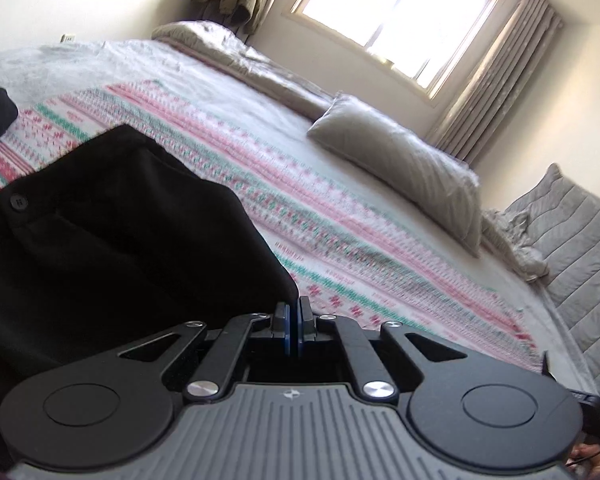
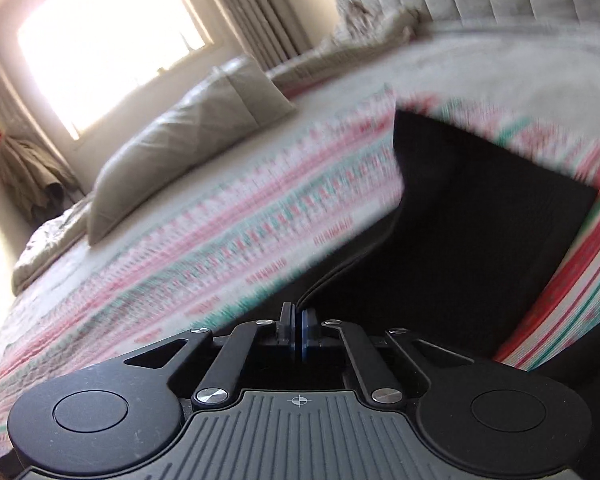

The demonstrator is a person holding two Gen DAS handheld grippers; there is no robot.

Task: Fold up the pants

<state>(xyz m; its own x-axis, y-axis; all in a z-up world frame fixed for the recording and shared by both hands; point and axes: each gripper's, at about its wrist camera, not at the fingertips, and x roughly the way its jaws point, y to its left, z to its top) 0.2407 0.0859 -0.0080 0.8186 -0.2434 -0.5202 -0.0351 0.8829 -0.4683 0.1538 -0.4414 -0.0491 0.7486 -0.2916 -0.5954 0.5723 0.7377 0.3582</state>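
Pants (image 1: 100,232) are black and lying on the bed, on top of a striped pink-and-green blanket (image 1: 340,240), and both tongs have a pinch of them. Left tongs (image 1: 294,320) are clenched with the blue pads (image 1: 286,320) pressed together on a corner of the dark cloth, and that edge looks lifted a bit off the blanket, with the cloth draping away to the left. You can see a button (image 1: 19,201) on the fabric over there, so I'd guess that's the waist end. Right tongs (image 2: 299,328) are also squeezed tight, and a thin doubled edge of the pants (image 2: 460,240) runs right into the pads. From that side the cloth spreads out flat to the right with a fairly square far edge.

Going outward, there's a grey pillow (image 1: 400,160) further up the bed, rumpled bedding (image 1: 240,60) beyond it, and a bright window (image 1: 400,12) with curtains. The right view is smeared, so details of the blanket there are mushy.

As for progress: my read is the pants are grabbed at two points and ready to be carried over for a fold. Can't tell how many folds are already in. The cloth still looks wide and loose, so I'd say early-to-middle, with the actual laying over and flattening left to do.
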